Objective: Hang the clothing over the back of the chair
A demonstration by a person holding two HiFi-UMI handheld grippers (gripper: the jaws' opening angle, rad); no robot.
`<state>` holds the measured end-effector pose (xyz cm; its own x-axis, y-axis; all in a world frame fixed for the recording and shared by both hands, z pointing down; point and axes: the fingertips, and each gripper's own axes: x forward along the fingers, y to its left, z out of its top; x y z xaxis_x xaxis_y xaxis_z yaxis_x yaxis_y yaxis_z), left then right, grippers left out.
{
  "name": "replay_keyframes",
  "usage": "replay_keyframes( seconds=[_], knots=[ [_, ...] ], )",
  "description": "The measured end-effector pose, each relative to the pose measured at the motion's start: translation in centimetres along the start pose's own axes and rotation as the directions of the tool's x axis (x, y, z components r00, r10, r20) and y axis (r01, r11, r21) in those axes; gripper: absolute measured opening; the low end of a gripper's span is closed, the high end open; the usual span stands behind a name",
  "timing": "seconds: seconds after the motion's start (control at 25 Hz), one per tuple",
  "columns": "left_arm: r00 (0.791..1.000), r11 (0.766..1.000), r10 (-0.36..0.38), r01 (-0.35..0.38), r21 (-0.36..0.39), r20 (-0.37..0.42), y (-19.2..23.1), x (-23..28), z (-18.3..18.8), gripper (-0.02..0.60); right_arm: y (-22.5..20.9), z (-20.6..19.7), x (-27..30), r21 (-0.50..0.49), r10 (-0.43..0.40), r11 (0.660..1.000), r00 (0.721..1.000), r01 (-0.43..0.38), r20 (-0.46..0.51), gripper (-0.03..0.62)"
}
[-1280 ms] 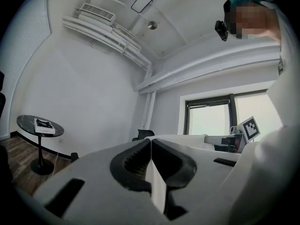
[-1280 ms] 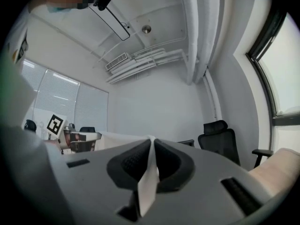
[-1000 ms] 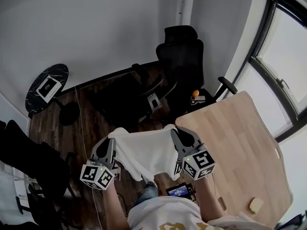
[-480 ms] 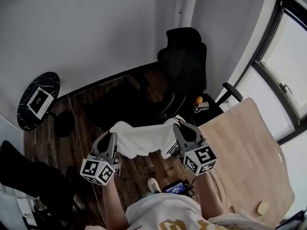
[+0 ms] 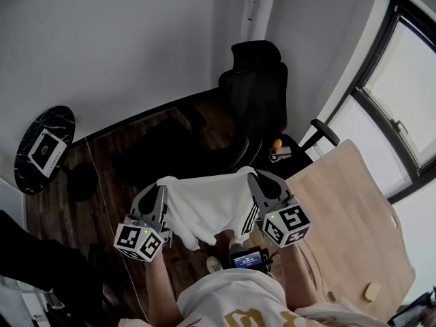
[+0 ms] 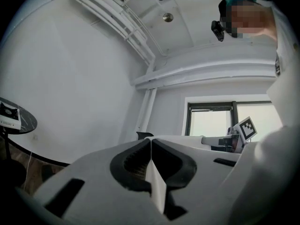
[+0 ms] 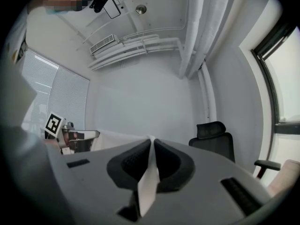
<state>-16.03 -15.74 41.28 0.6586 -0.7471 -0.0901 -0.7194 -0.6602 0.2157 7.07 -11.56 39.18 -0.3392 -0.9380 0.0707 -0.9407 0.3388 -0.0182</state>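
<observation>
The left gripper (image 5: 162,184) and the right gripper (image 5: 256,180) are nearest to the person. Both are closed tight, and each one pinches an upper corner of the white garment (image 5: 204,206). In each gripper view a thin fold of cloth sits between the pressed pads. The grippers point level and stand apart, so the top edge is stretched between them. The rest of the cloth hangs free above the dark wooden floor (image 5: 116,162). I think this hold is chosen so that the cloth can pass flat over a chair back.

At the right, the edge of the light wooden table (image 5: 347,216) is just beside the right gripper, so there is little room on that side. The left side has open floor, and the round side table (image 5: 41,148) is well apart.

Farther ahead, near the wall, stands the black office chair (image 5: 257,97). Its back is well apart from the garment, which is not yet hung.
</observation>
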Motion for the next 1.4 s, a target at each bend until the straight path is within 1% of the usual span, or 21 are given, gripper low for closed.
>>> replay_keyframes(
  seconds=[0.32, 0.6, 0.76, 0.88, 1.0, 1.2, 1.28, 1.4],
  knots=[
    [0.999, 1.0, -0.027, 0.027, -0.015, 0.018, 0.4, 1.0, 0.1, 0.025, -0.5, -0.2, 0.5, 0.014, -0.011, 1.0, 1.0, 0.011, 0.015, 0.025],
    [0.999, 0.999, -0.042, 0.042, 0.0, -0.006, 0.8, 1.9, -0.1, 0.025, -1.2, -0.4, 1.2, 0.036, -0.029, 0.999, 0.999, 0.028, 0.024, 0.025],
    [0.999, 0.998, -0.044, 0.044, -0.045, 0.013, 1.0, 2.1, -0.1, 0.025, -1.4, -0.3, 1.3, 0.039, -0.026, 0.999, 0.999, 0.025, 0.024, 0.025],
    [0.999, 0.999, -0.04, 0.04, -0.034, 0.006, 0.9, 2.3, 0.0, 0.025, -1.7, 0.1, 1.6, 0.022, -0.026, 0.999, 0.999, 0.026, 0.025, 0.026],
    [0.999, 0.999, -0.04, 0.041, -0.02, 0.016, 0.8, 2.6, 0.9, 0.025, -2.0, 1.0, 2.1, 0.007, -0.026, 1.0, 0.999, 0.025, 0.039, 0.025],
    [0.997, 0.998, -0.051, 0.052, -0.017, 0.06, 0.6, 3.3, 3.2, 0.025, -2.4, 3.3, 2.4, -0.012, -0.022, 1.0, 0.996, 0.023, 0.082, 0.025],
    [0.996, 0.998, -0.051, 0.053, -0.023, 0.071, 0.7, 3.8, 4.2, 0.025, -2.4, 4.4, 2.6, -0.035, -0.022, 0.999, 0.994, 0.026, 0.103, 0.025],
    [0.995, 0.998, -0.056, 0.057, -0.009, 0.083, 1.0, 4.6, 5.7, 0.025, -2.7, 6.0, 3.3, -0.087, -0.031, 0.995, 0.992, 0.042, 0.123, 0.025]
  ],
)
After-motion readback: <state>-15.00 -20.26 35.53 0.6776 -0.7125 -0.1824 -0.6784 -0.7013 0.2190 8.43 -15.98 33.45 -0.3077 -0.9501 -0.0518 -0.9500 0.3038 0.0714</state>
